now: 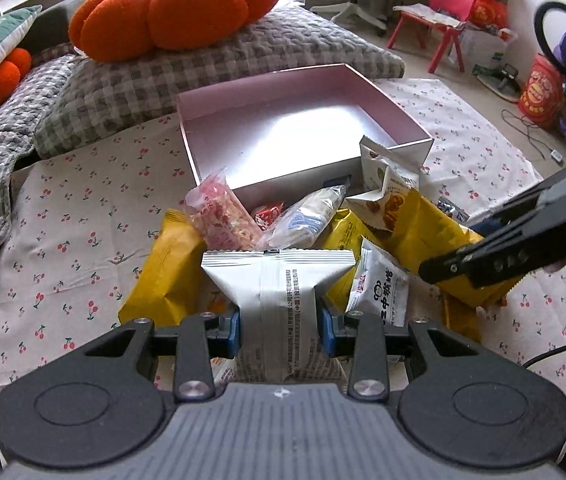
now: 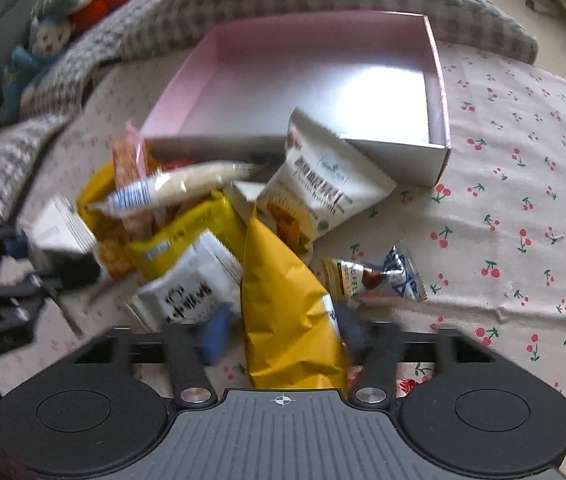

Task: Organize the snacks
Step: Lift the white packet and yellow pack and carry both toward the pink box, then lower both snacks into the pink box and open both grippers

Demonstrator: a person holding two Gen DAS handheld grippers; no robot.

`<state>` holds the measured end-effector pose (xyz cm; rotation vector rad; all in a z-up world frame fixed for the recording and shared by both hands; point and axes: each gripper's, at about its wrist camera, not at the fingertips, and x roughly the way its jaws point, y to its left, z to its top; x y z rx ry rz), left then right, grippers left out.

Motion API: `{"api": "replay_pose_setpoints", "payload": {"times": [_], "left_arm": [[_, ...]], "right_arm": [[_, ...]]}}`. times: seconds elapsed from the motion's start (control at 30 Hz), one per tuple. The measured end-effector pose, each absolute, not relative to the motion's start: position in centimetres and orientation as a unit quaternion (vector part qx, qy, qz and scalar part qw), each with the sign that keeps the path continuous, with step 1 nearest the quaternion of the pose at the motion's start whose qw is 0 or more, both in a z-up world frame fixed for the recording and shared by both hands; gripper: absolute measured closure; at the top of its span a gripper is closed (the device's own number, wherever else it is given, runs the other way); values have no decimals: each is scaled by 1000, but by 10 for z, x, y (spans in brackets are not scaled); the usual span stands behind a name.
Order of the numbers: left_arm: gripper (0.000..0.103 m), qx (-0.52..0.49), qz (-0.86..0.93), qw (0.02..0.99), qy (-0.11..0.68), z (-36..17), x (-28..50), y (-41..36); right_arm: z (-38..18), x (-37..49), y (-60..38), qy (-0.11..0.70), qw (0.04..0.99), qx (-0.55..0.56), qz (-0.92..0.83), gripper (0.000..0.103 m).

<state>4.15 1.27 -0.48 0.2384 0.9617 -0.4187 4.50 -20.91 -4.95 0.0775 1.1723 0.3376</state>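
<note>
The pink box [image 1: 283, 92] has nothing in it yet, the left gripper [image 1: 279, 328] squeezes a white packet [image 1: 279, 280], the right gripper [image 2: 283, 340] squeezes a yellow bag [image 2: 287, 300], and the snack pile [image 1: 303, 220] waits.

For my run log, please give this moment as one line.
left claw: shut on white packet | right claw: around yellow bag, blurred | pink box: empty

A small white packet [image 1: 379, 294] near the pile's front is showing black Chinese characters, "中猴菇"; other print is staying too blurred to read.
</note>
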Motion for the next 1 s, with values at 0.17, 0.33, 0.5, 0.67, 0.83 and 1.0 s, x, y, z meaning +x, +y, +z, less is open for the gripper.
{"api": "replay_pose_setpoints", "payload": {"times": [0.17, 0.33, 0.5, 0.67, 0.83, 1.0], "left_arm": [[70, 100, -194, 866, 449, 2, 41, 17], [70, 79, -184, 875, 441, 11, 48, 17], [70, 68, -175, 882, 432, 20, 67, 5], [70, 53, -173, 883, 433, 19, 94, -8], [70, 40, -157, 889, 428, 14, 125, -19], [70, 5, -143, 897, 419, 1, 152, -20]], "right_arm": [[-41, 39, -206, 536, 827, 31, 166, 68], [-14, 35, -216, 502, 846, 62, 171, 68], [5, 52, -236, 478, 860, 106, 146, 68], [10, 84, -248, 463, 865, 138, 132, 68], [7, 113, -259, 445, 875, 154, 114, 68], [3, 140, -278, 409, 891, 168, 102, 68]]}}
